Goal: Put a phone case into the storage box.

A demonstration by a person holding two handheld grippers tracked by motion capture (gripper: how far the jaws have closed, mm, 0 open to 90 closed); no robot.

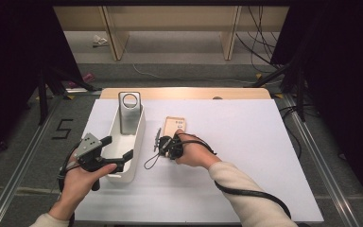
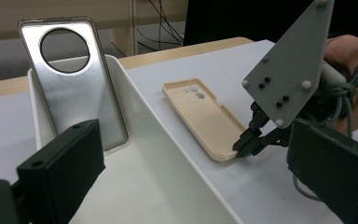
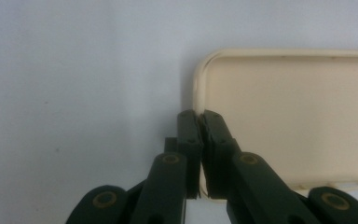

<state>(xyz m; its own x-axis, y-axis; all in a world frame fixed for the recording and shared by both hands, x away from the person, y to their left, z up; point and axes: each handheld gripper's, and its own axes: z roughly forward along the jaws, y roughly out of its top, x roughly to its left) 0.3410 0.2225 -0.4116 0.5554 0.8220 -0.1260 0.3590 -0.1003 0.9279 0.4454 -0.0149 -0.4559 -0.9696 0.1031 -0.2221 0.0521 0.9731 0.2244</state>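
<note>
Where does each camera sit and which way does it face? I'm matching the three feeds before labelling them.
High view: above the person's side, looking forward and down on the white-covered table; both forearms, the left gripper and right gripper show.
Left gripper view: rides the left gripper, facing across the white plastic bin holding a silver phone case; its own open jaws show.
Right gripper view: rides the right gripper, looking down; its jaws pinch the cream phone case rim.
All three share the cream phone case.
</note>
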